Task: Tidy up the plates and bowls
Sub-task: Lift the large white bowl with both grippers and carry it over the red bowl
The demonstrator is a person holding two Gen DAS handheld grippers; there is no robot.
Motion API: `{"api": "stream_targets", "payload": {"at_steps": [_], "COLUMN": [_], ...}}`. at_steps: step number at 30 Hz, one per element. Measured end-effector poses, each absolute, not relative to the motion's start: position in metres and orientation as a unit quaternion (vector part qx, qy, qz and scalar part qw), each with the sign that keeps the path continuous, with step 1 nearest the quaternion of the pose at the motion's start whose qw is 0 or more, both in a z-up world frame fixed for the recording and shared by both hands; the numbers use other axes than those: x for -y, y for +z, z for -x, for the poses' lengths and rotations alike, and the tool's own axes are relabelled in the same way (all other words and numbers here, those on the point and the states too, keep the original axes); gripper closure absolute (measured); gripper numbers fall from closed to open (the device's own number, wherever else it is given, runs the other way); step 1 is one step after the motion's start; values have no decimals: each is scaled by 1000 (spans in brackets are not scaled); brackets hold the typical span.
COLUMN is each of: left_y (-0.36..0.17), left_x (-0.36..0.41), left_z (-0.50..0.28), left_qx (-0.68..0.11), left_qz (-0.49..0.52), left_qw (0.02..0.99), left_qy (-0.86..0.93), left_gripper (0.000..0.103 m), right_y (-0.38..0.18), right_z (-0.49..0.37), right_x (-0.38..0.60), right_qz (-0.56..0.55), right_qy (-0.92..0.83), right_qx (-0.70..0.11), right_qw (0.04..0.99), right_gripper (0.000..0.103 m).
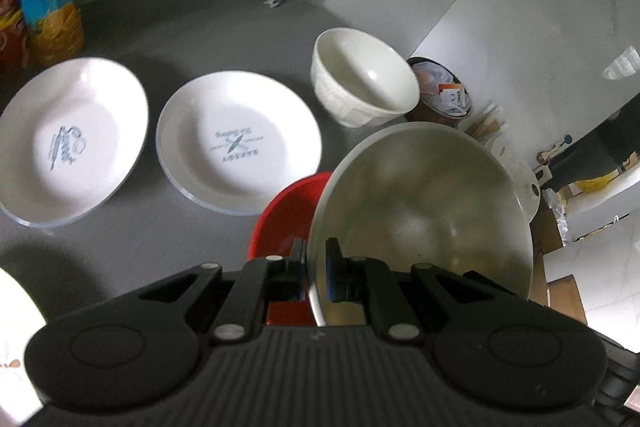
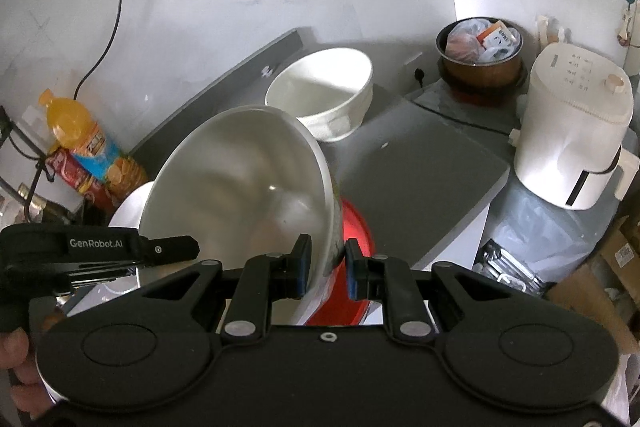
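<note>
Place: a grey counter (image 1: 160, 255) by a white wall.
Left gripper (image 1: 317, 269): it pinches the near rim of the big bowl (image 1: 424, 211).
Right gripper (image 2: 327, 269): it pinches the same bowl on its other rim.
Bowl: tilted, held up over the red bowl (image 1: 282, 219).
White bowl (image 1: 362, 77): far, on the counter.
Two plates (image 1: 238, 143): side by side on the left.
Tip: make the big bowl flat, then lower it slowly with both grippers together.

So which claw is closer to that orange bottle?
Left. The left claw is on the orange bottle's side of the bowl; the right claw is at the opposite rim.
</note>
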State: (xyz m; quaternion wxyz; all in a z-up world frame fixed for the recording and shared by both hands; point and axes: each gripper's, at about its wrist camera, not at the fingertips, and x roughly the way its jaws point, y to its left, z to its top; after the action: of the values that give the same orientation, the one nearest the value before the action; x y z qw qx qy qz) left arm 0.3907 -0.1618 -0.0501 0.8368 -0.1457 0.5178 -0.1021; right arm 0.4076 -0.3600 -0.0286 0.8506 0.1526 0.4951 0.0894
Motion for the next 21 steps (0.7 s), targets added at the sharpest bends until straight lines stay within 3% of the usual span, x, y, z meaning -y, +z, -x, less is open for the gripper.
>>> {"api": "stream_targets", "payload": {"at_steps": [21], "left_y": [-80], "left_x": [147], "left_z": [-386], "left_qx": [-543], "left_qz": [160], "left_qw": [821], "left_qy": [-68], "left_gripper": [94], "right_y": [-50], "right_z": [-409], "right_x": [338], "right_qz": [-126], "right_qy": [100], "right_qx": [-528], "right_qw": [834], "right_gripper": [85]}}
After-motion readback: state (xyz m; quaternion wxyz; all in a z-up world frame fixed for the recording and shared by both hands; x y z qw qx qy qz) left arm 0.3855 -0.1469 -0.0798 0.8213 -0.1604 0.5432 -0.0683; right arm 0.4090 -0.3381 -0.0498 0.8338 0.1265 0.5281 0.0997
